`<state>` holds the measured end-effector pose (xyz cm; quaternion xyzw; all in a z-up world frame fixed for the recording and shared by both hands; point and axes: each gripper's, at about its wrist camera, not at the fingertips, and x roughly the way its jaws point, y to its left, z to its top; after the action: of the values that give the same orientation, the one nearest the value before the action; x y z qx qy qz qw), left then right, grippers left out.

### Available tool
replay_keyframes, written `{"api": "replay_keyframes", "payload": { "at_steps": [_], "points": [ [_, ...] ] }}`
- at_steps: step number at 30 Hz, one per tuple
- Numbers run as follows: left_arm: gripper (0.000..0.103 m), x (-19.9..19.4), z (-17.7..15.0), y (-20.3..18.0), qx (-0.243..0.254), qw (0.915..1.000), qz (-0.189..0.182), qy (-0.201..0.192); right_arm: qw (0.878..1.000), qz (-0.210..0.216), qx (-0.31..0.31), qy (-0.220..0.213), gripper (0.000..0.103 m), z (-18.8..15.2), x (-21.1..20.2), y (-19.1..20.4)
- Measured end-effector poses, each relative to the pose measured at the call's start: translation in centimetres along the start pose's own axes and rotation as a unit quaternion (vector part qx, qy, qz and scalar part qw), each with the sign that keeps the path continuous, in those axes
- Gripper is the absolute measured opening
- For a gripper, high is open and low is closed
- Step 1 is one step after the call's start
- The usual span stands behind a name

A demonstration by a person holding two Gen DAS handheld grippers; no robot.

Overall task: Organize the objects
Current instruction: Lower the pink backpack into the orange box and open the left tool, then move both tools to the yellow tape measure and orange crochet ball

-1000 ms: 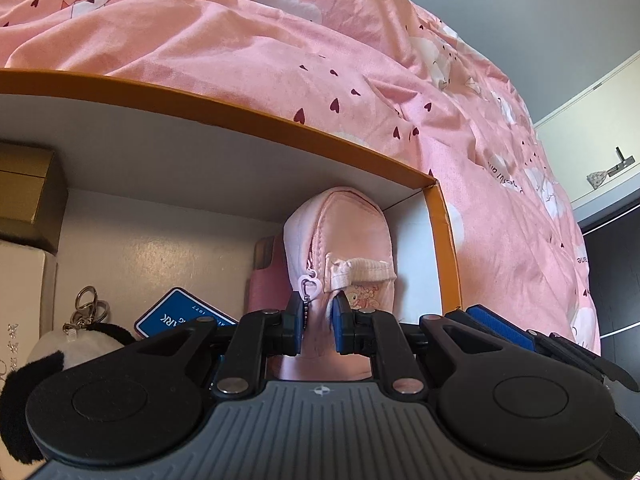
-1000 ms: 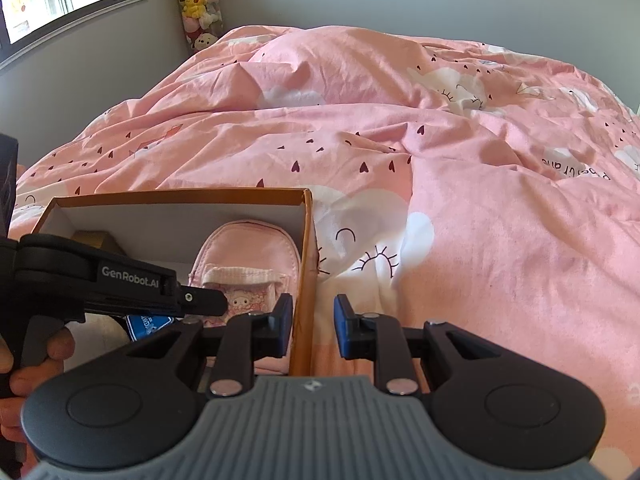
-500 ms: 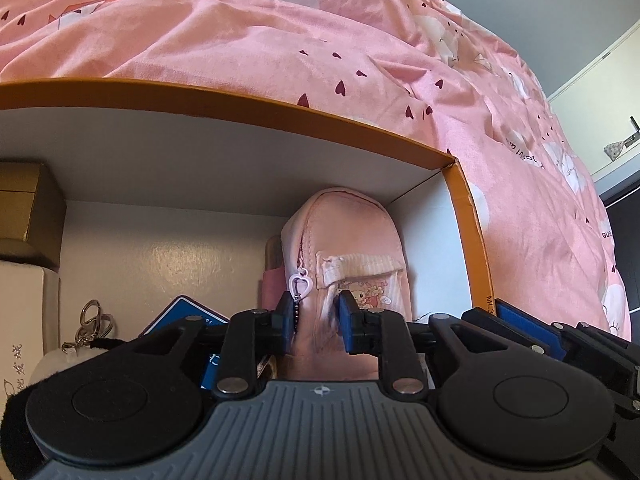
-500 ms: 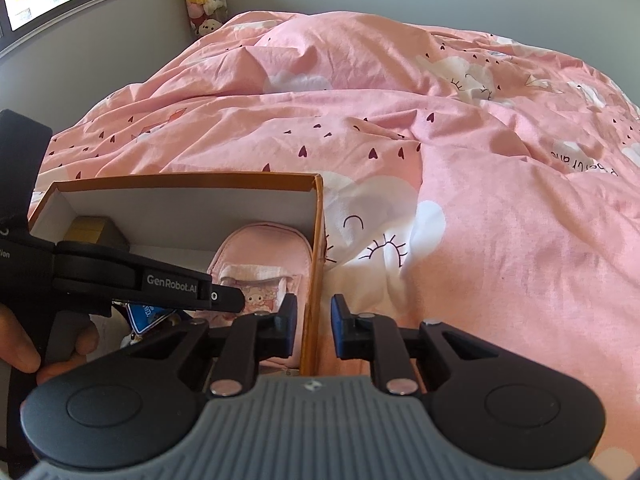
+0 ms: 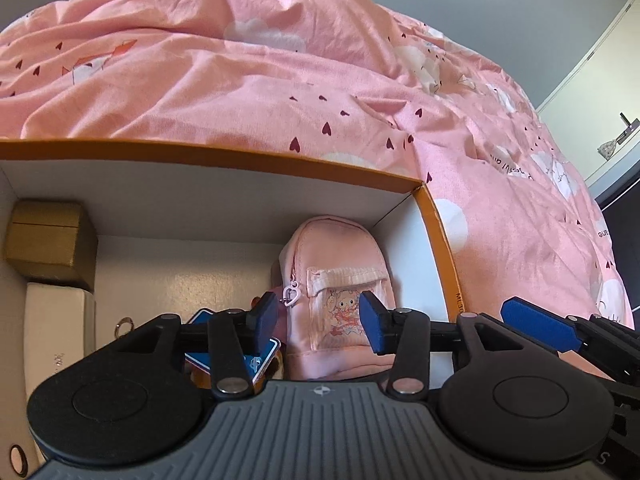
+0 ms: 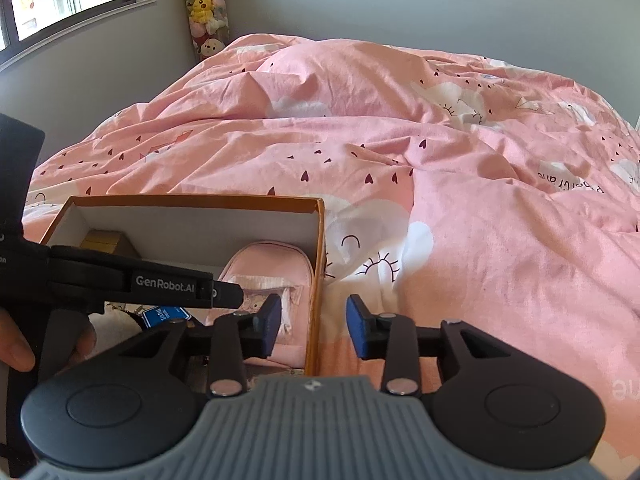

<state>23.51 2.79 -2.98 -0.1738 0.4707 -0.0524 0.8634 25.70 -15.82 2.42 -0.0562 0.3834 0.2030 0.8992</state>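
Note:
An orange-rimmed cardboard box [image 5: 240, 160] lies on the pink bedding. A pink mini backpack pouch [image 5: 340, 256] rests at its right end, with a heart zipper pull [image 5: 291, 295] hanging free. My left gripper [image 5: 319, 314] hovers just above the pouch; its jaws are opening and the pads do not touch it. In the right wrist view my right gripper [image 6: 314, 320] straddles the right wall of the box [image 6: 314, 280]. Its jaws are opening too, with the wall between the pads but not pressed. The pouch [image 6: 272, 264] lies just left of that wall.
Inside the box are a gold box [image 5: 48, 240], a white box [image 5: 54, 328], a blue card [image 5: 204, 320] and a key ring [image 5: 122, 326]. A person's hand [image 6: 16, 344] holds the left tool. Rumpled pink bedding [image 6: 440, 200] spreads to the right and behind.
The left jaws, shut on the pouch's zipper pull, have spread and let it go, and the gripper has lifted slightly. The right jaws have widened around the box wall.

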Motion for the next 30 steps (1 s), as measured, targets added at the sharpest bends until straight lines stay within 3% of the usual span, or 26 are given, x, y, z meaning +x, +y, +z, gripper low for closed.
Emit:
{"api": "replay_keyframes", "payload": {
  "at_steps": [4,9,15,19,23,27,30],
  "points": [
    [0.054,-3.5,-0.9,-0.3,0.043,0.9986,0.005,-0.032,1.0,0.011,-0.002,-0.022,0.049,-0.6,-2.1,0.8],
    [0.054,-9.1,-3.0,-0.5,0.086,0.9934,-0.001,-0.075,0.997,0.041,-0.005,-0.058,0.05,-2.4,-5.5,2.5],
    [0.054,-14.1,-6.5,0.2,0.107,0.992,-0.004,-0.067,0.994,0.087,-0.012,-0.072,0.053,-5.5,-9.0,5.0],
    [0.054,-14.9,-9.4,1.4,0.096,0.9945,0.019,-0.036,0.99,0.139,0.003,-0.031,0.053,-8.4,-9.7,6.6],
    [0.054,-13.2,-13.0,2.5,0.108,0.9922,0.061,0.015,0.988,0.151,0.004,0.026,0.054,-11.5,-8.8,8.4],
    [0.053,-11.3,-15.9,3.4,0.122,0.9845,0.095,0.083,0.982,0.158,-0.016,0.102,0.054,-14.5,-7.4,10.2],
    [0.053,-10.7,-17.8,3.3,0.151,0.9759,0.111,0.112,0.977,0.155,-0.033,0.142,0.054,-16.1,-6.6,11.4]
  ]
}}
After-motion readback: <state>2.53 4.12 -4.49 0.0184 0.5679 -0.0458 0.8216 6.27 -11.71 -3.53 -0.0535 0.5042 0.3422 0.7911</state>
